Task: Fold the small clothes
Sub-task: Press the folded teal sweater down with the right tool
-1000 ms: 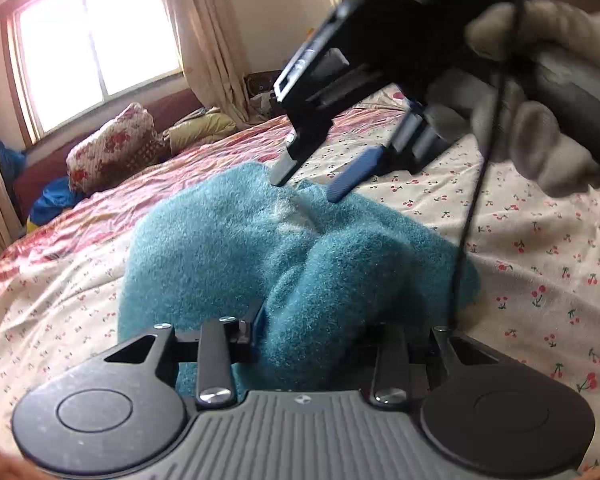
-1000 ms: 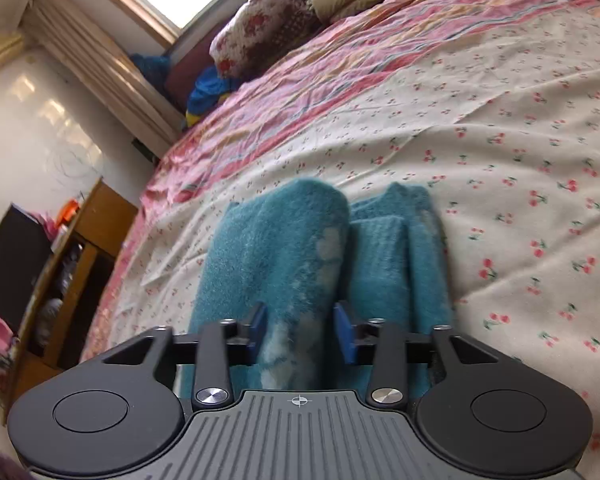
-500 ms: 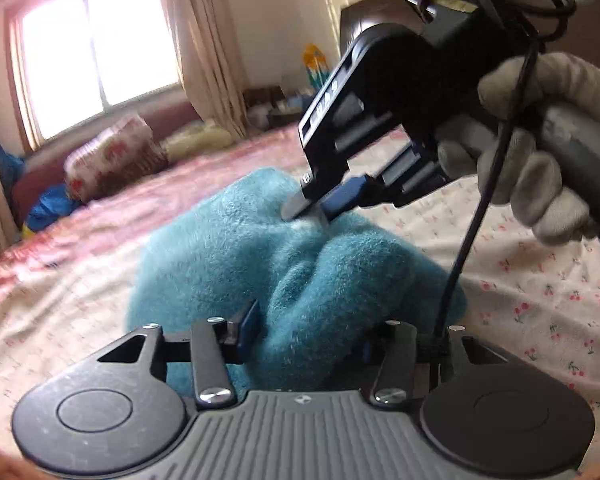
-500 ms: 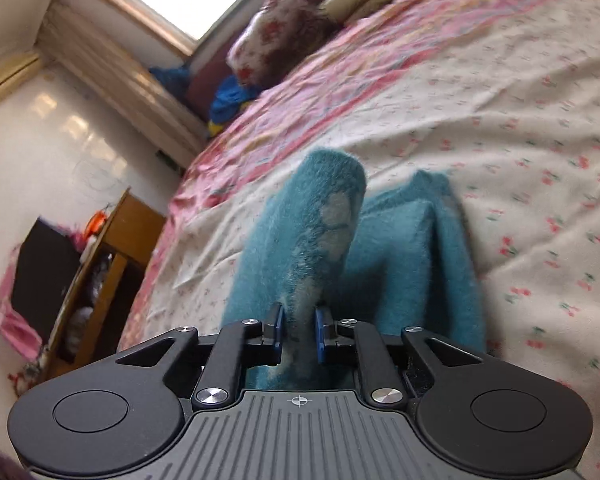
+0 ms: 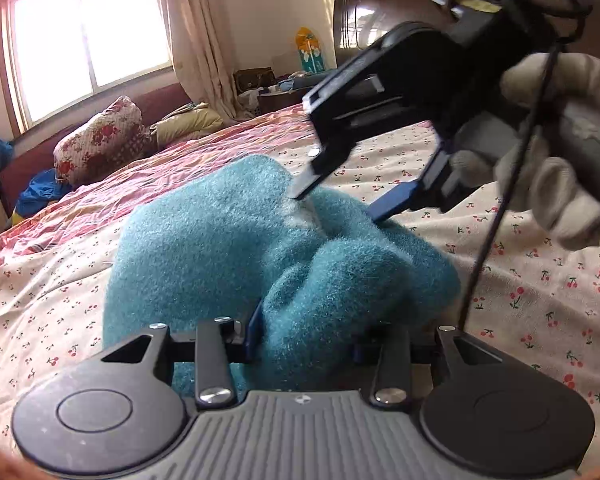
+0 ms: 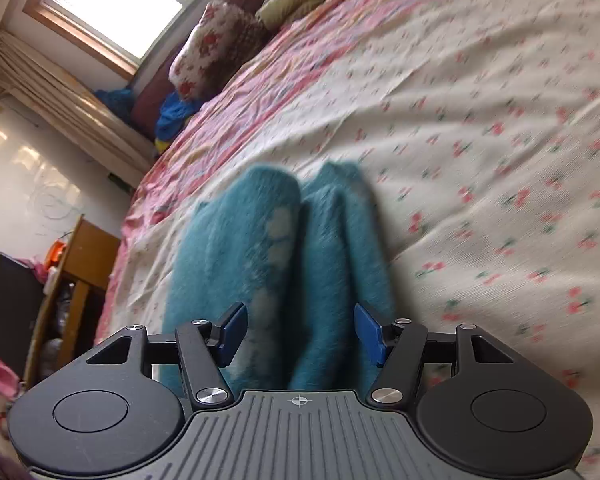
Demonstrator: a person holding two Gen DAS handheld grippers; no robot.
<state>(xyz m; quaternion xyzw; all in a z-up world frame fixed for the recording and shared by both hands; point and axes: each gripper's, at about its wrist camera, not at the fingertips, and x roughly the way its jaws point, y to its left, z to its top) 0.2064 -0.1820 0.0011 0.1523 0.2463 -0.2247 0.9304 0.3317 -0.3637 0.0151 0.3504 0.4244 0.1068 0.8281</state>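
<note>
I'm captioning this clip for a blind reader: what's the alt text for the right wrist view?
The open right gripper straddles a fuzzy teal garment bunched in folds on a cherry-print bedsheet. A floral pillow sits by the window behind.
</note>
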